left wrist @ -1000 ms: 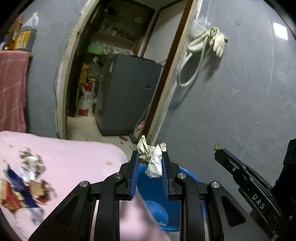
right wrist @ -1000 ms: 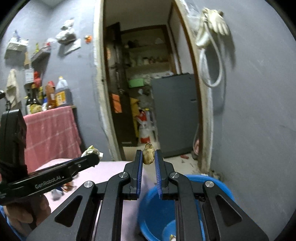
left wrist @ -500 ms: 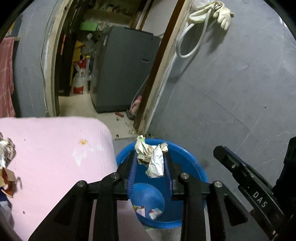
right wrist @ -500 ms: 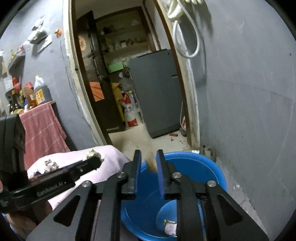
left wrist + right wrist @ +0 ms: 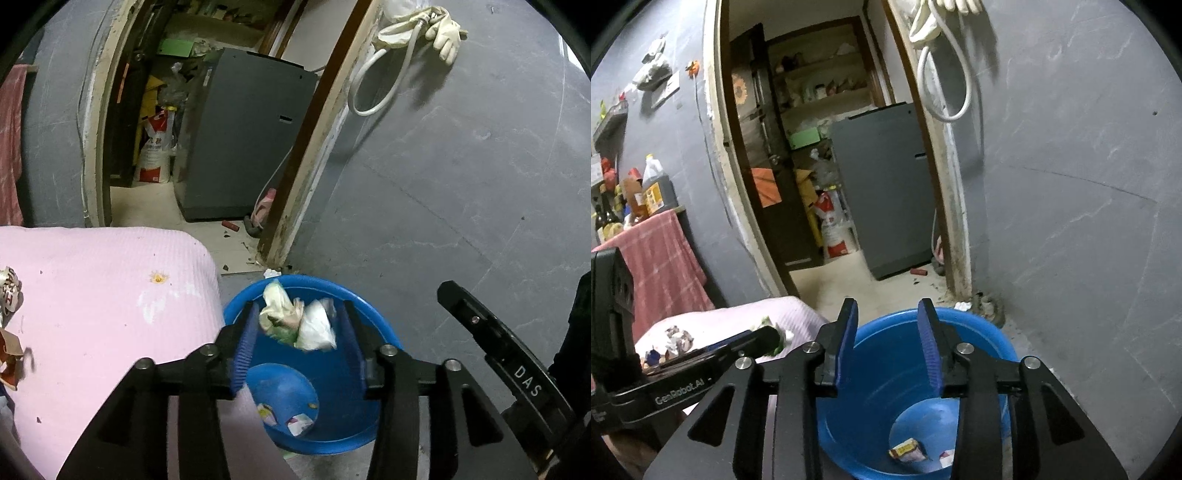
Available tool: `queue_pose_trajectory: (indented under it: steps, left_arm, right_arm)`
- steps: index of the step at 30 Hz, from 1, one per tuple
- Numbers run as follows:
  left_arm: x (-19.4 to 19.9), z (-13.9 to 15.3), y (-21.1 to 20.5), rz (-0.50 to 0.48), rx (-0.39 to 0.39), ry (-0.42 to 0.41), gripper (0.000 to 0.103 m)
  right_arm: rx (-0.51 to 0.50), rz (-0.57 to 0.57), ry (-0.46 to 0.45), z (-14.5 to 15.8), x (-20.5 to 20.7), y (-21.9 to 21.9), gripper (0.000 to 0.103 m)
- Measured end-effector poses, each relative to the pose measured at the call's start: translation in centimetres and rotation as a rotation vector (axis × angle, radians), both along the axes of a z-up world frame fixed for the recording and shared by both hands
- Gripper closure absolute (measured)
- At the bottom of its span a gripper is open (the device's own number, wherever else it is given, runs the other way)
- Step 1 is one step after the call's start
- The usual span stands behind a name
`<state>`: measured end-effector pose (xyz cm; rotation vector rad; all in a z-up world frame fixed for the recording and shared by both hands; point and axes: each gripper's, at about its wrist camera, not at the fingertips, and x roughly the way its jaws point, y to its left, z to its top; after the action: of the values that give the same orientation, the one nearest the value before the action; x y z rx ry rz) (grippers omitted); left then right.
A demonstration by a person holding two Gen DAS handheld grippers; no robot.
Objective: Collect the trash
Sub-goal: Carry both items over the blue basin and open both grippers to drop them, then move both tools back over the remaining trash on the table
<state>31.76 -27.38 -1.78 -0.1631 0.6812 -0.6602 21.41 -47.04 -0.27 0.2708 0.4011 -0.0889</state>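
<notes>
A blue plastic basin point(image 5: 354, 417) stands on the floor beside the pink-covered table point(image 5: 92, 295); it also shows in the right wrist view point(image 5: 886, 387). My left gripper point(image 5: 298, 334) is open over the basin, and a crumpled white and green paper wad point(image 5: 295, 321) sits loose between its jaws, touching the left pad. My right gripper point(image 5: 889, 343) is open and empty above the basin. Small wrappers point(image 5: 908, 449) lie on the basin's bottom. More wrappers point(image 5: 11, 321) lie on the table at the left.
A grey wall point(image 5: 461, 184) rises right behind the basin. A doorway opens to a storeroom with a grey cabinet point(image 5: 243, 140). A hose and gloves point(image 5: 417, 33) hang on the wall. A red towel and bottles point(image 5: 646, 229) are at the far left.
Both grippers tilted down over the basin and opened. The small brown piece left the right gripper. The wad in the left gripper came loose as the jaws spread.
</notes>
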Motion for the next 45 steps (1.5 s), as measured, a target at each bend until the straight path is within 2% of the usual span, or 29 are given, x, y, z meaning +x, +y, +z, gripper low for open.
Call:
queue_pose_trajectory:
  steps: [2,8,11,15,18,20,21,24,28,34,41,45]
  left_arm:
    - [0.0,0.2,0.2,0.003,-0.009,-0.002,0.056]
    - [-0.3,1.0,0.8,0.017,-0.018,-0.009,0.052]
    - [-0.8,1.9,2.0,0.041,-0.035,-0.040,0.041]
    - [-1.8,3.4,4.0,0.082,-0.057,-0.087,0.032]
    - [-2.8,4.6,5.7,0.119,-0.065,-0.135,0.018]
    - [-3.6,5.5,7.3,0.159,-0.074,-0.176,0.008]
    - [-3.8,5.9,7.8,0.172,-0.078,-0.186,0.007]
    - [-4.7,7.1,10.3,0.231,-0.075,-0.224,0.005]
    - [-5.8,8.5,13.3,0.316,-0.041,-0.280,0.002]
    - [-7.4,9.3,17.9,0.392,0.020,-0.357,0.002]
    - [-8.9,9.1,23.9,0.470,0.034,-0.383,0.002]
    - [-9.7,8.7,26.6,0.521,0.056,-0.397,0.002]
  right_arm:
    - [-0.002,-0.011,-0.010,0.2,-0.3,-0.2,0.056]
    - [-0.008,-0.048,-0.048,1.2,-1.2,-0.8,0.055]
    - [-0.014,-0.049,-0.068,1.7,-1.6,-0.7,0.054]
    - [-0.030,-0.048,-0.102,2.7,-2.2,-0.2,0.053]
    - [-0.046,-0.041,-0.128,3.5,-2.8,0.5,0.042]
    - [-0.061,-0.031,-0.147,4.0,-3.0,1.2,0.030]
    - [-0.067,-0.024,-0.157,4.4,-3.2,1.5,0.029]
    - [-0.076,0.008,-0.193,5.3,-3.6,2.8,0.019]
    - [-0.116,0.043,-0.223,6.5,-3.7,5.2,0.000]
    - [-0.138,0.117,-0.291,7.9,-4.2,9.3,0.000]
    - [-0.156,0.183,-0.386,9.4,-4.8,13.6,0.000]
    - [-0.145,0.235,-0.399,9.4,-4.5,15.5,0.000]
